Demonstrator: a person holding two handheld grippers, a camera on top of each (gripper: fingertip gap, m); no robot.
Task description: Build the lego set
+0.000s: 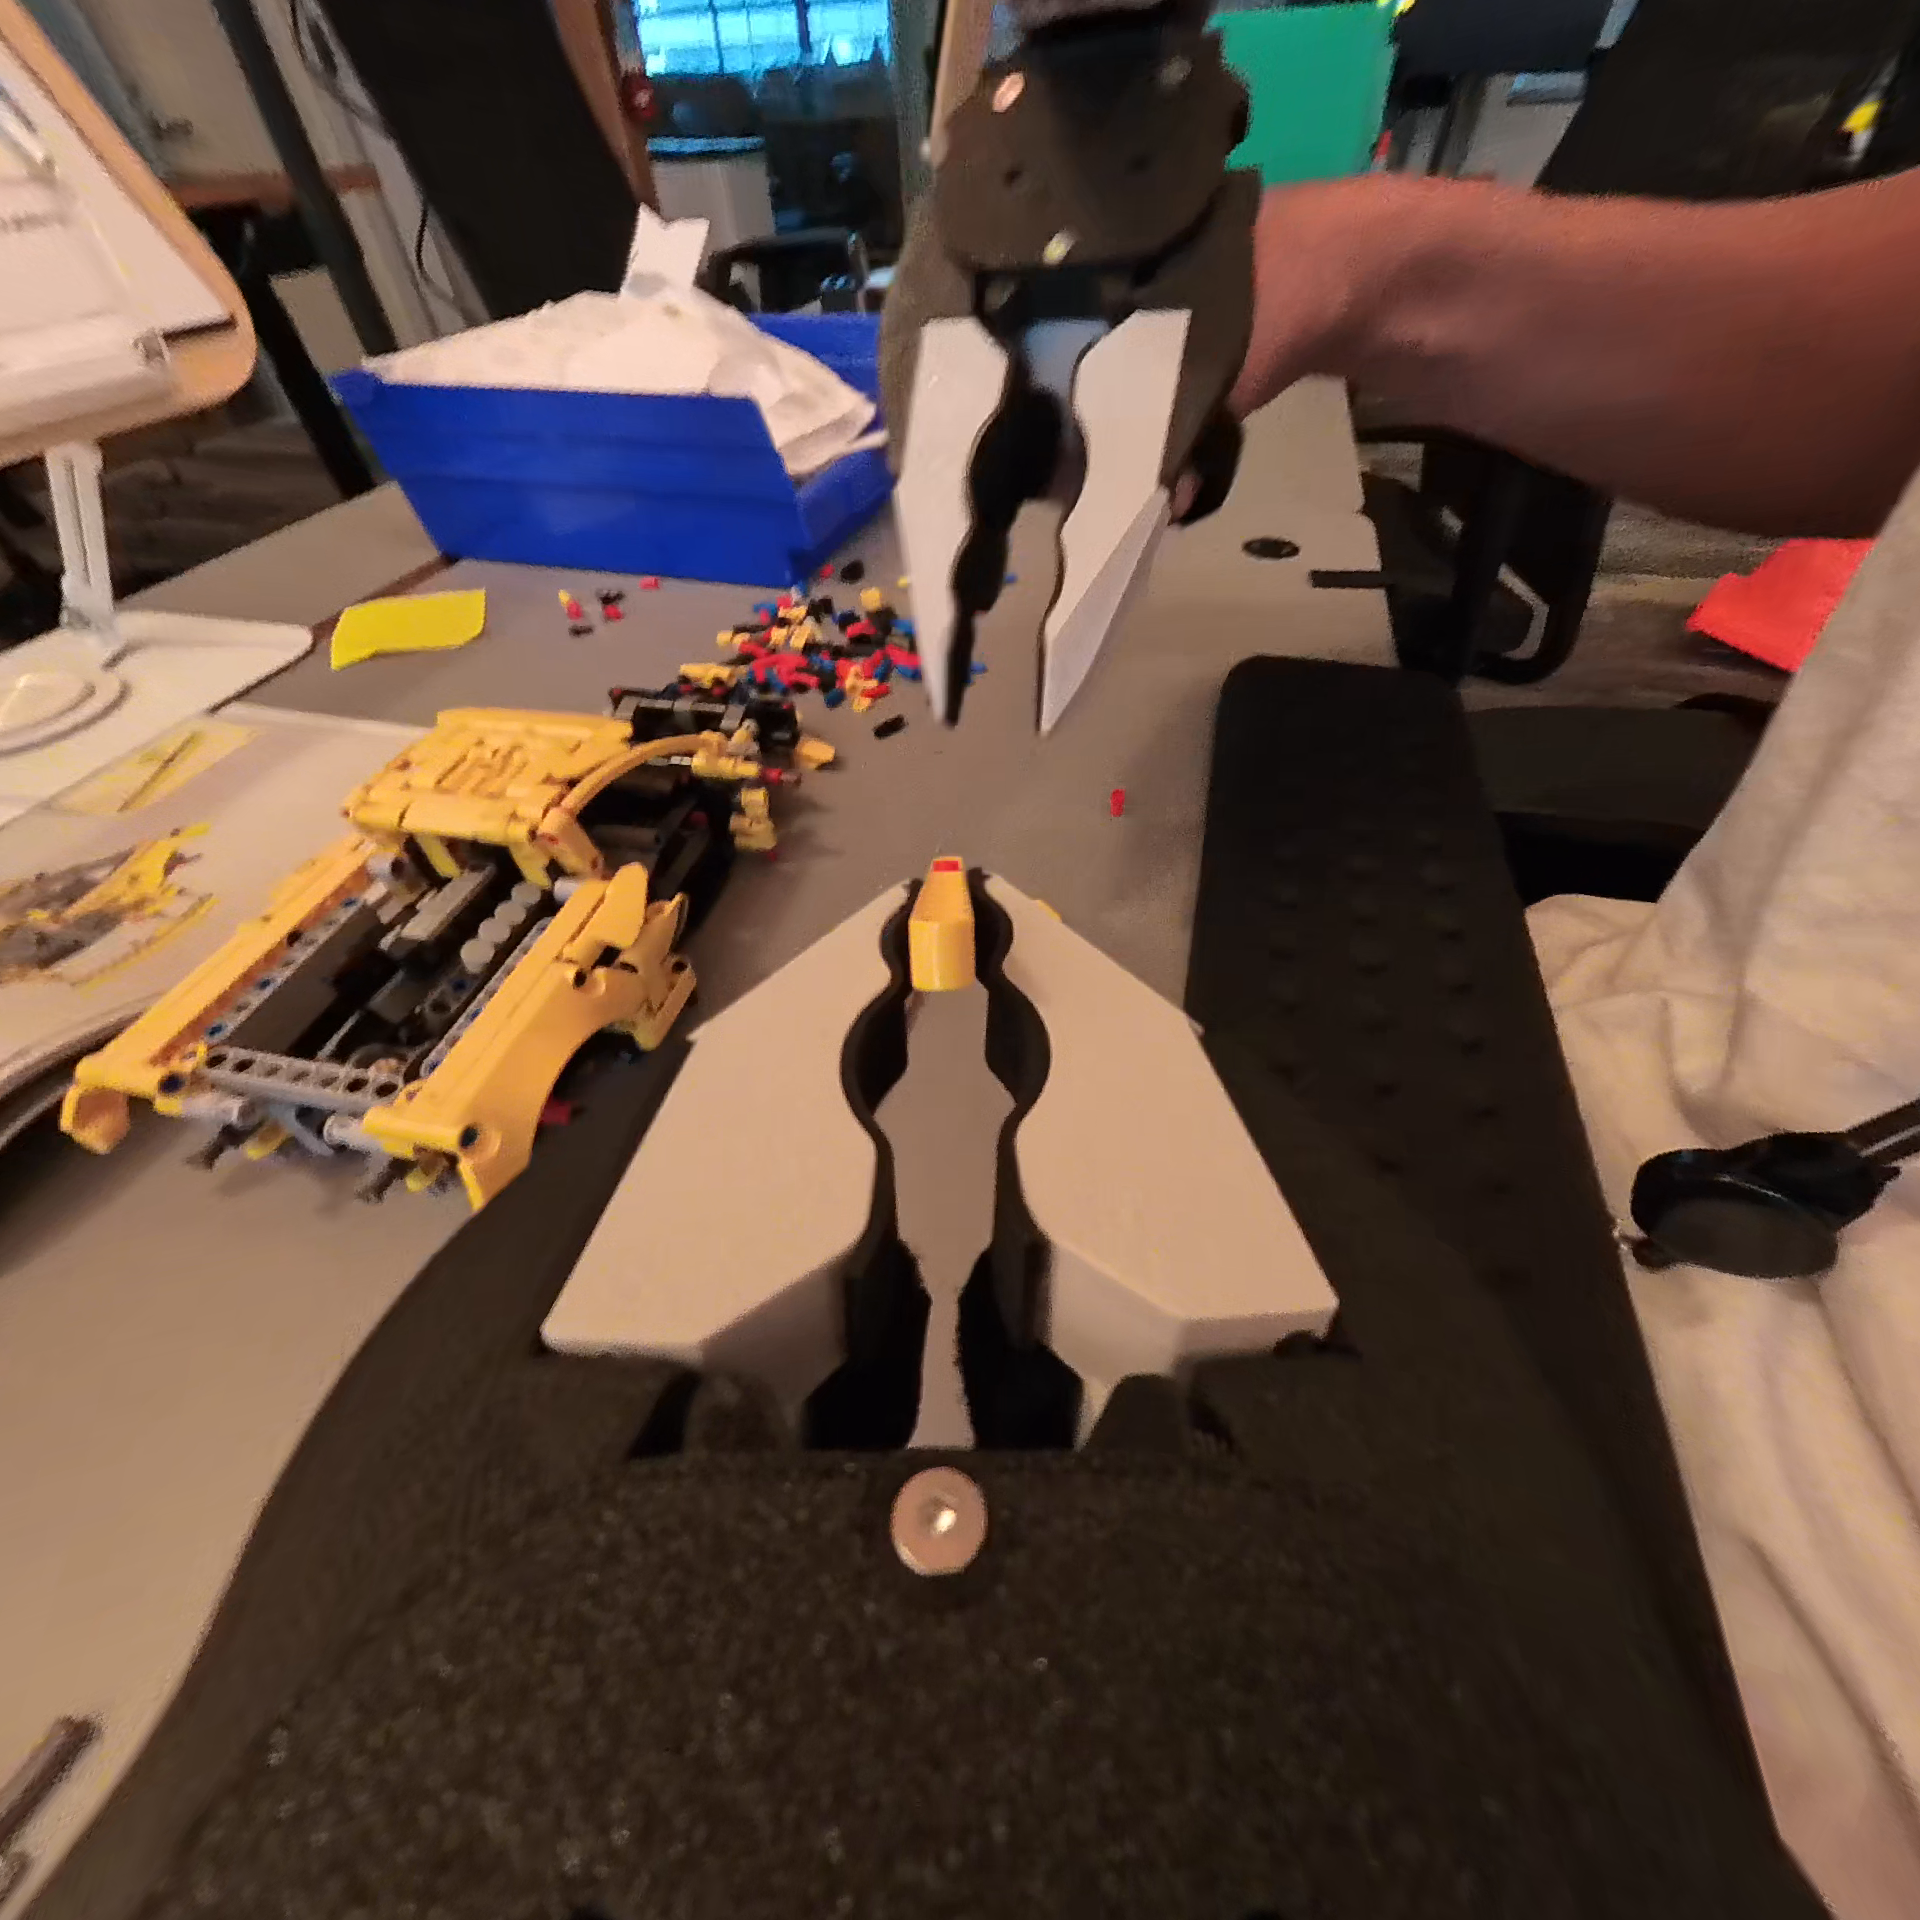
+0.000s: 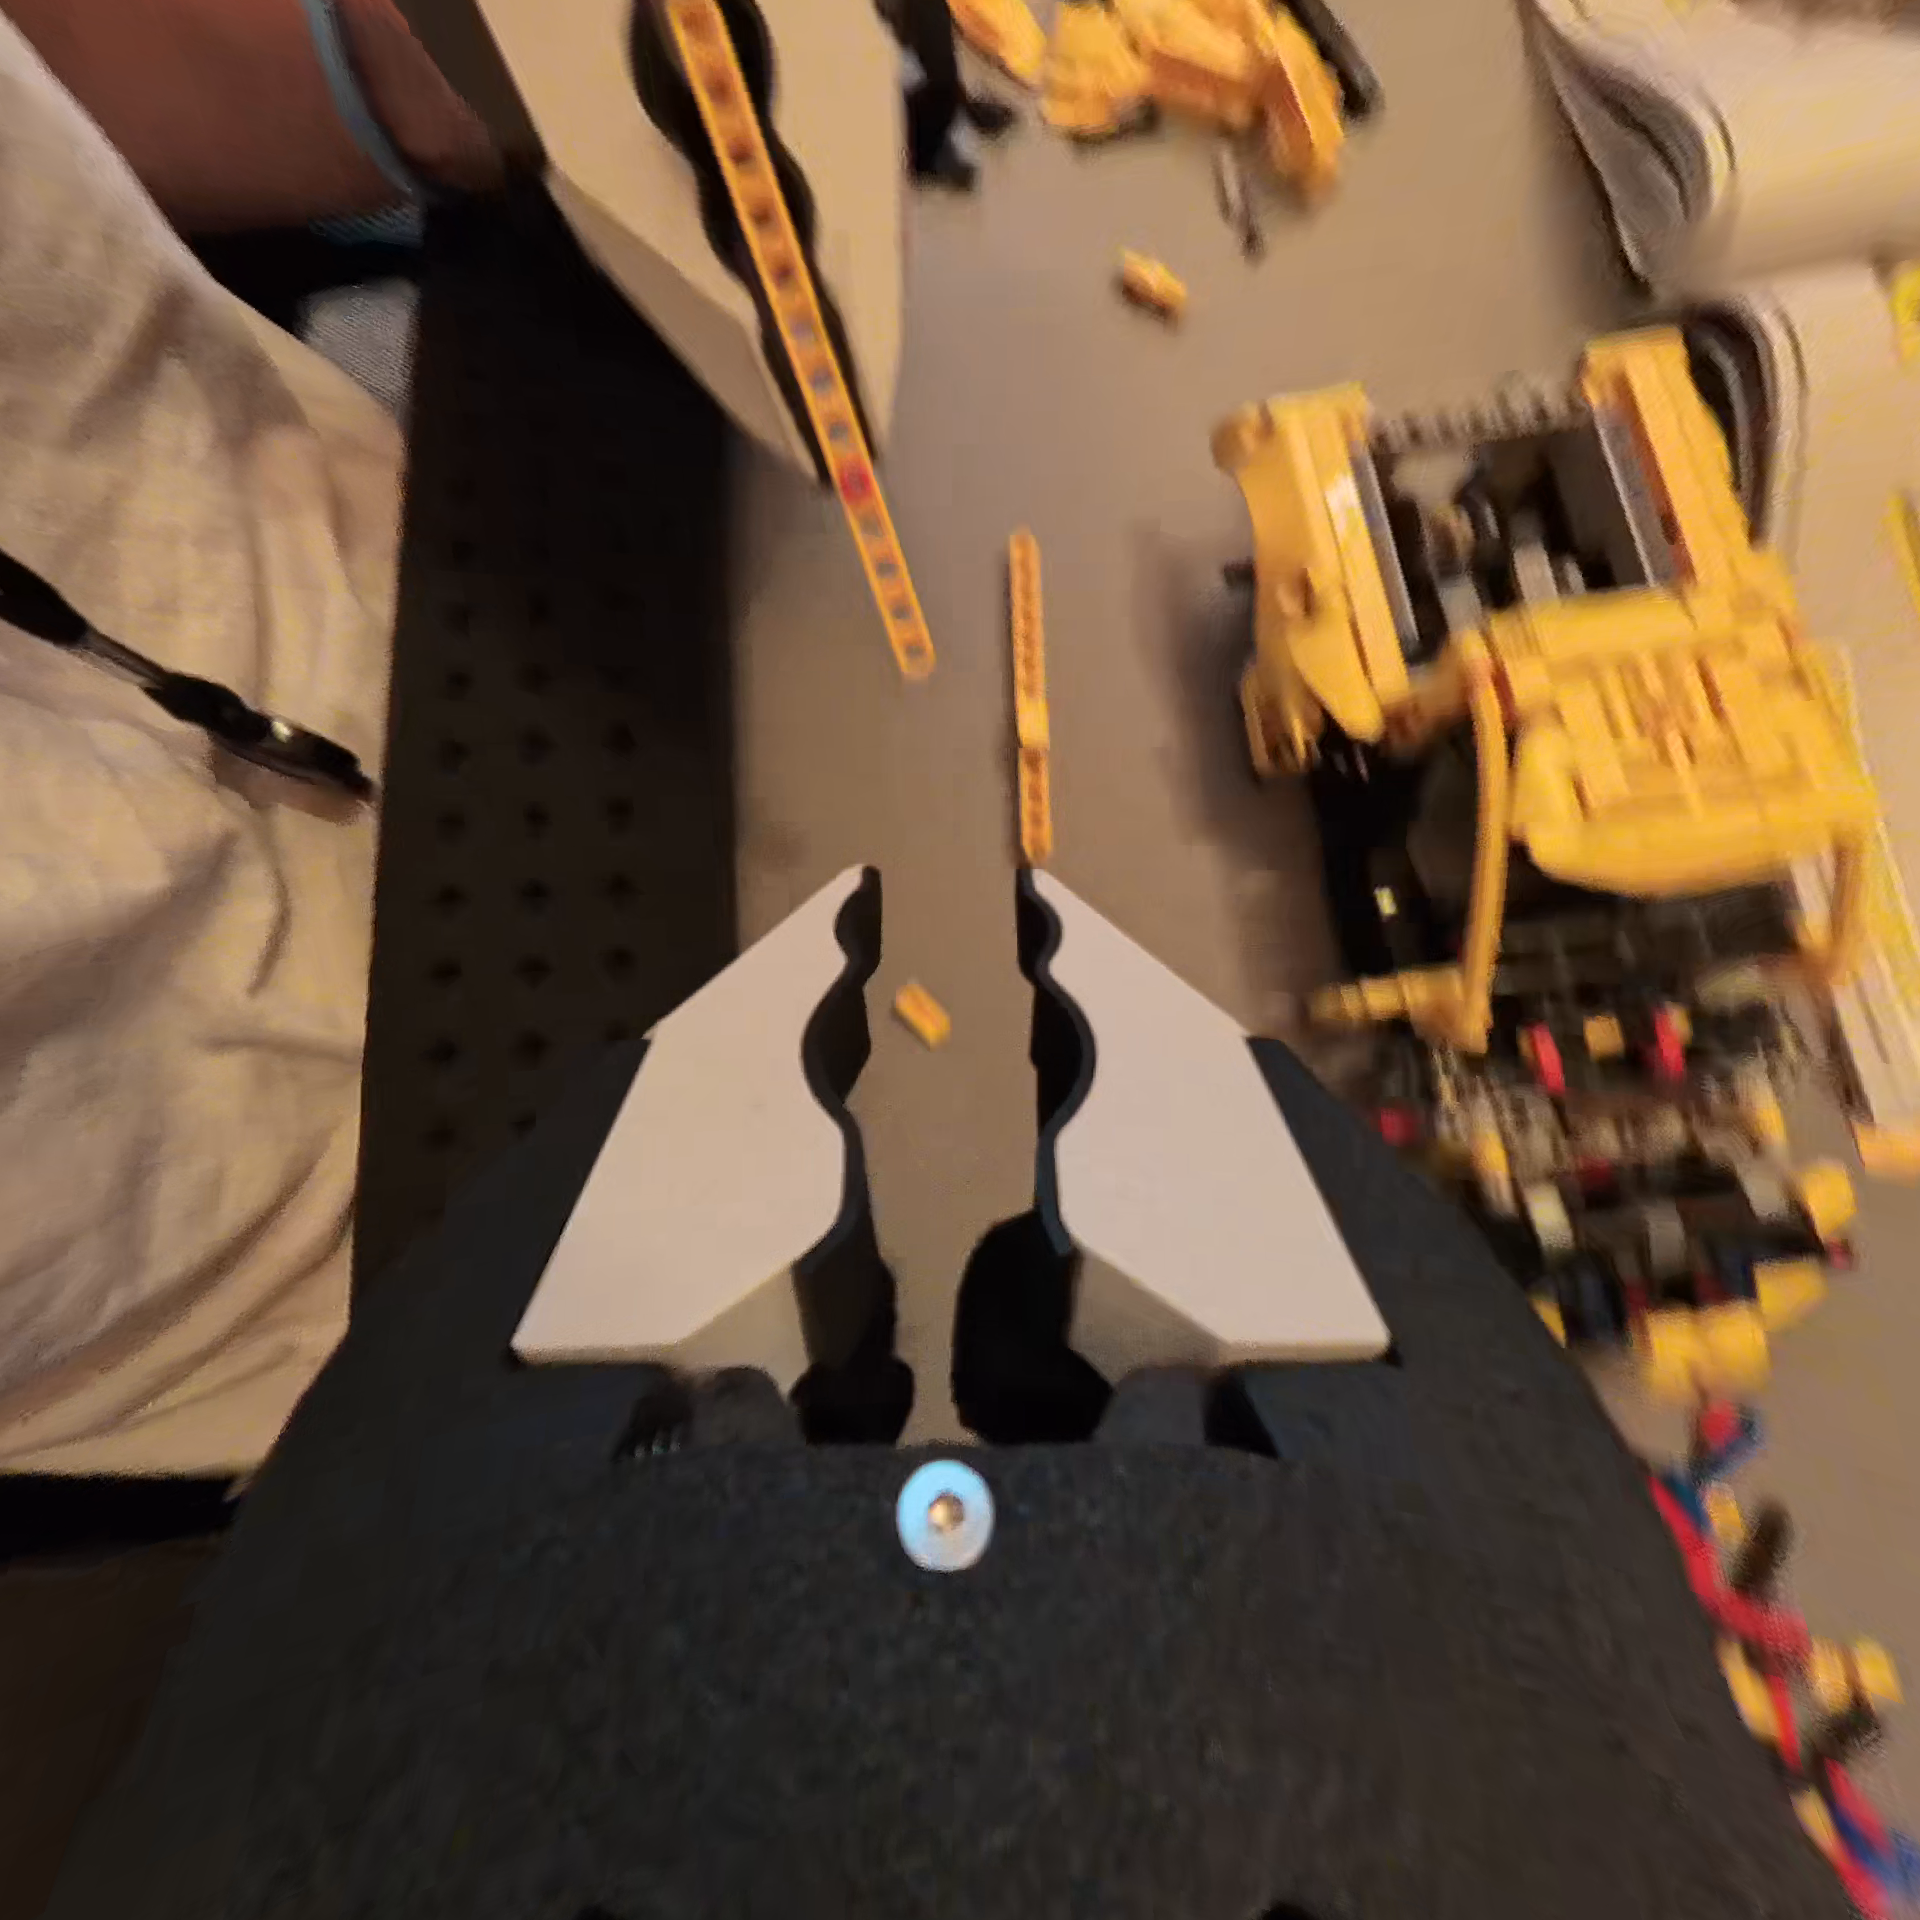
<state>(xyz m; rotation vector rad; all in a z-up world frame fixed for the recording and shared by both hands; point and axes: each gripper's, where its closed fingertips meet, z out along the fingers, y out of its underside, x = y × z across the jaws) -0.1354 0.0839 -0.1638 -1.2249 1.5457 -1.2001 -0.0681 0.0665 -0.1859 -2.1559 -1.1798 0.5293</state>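
Left gripper: grey fingers clenched on a long yellow perforated lego beam, seen end-on in left wrist view; the beam sticks out past the tips, above the grey desk.

Right gripper: fingers released, a gap betw. them, nothing gripped. It hangs tips-down over the desk, in front of the left one, w/ a person's hand on it. Just past its tips a second, shorter yellow perforated beam lies flat on the desk; a small yellow lego bit shows betw. the fingers on the desk.

Partly built yellow-and-black lego vehicle sits toward the desk's left side, next to an open instruction booklet. Scattered small red, blue, yellow, black lego pins lie beyond it, near a blue plastic bin w/ white bags at the far edge. Black perforated pad lies along the right edge.
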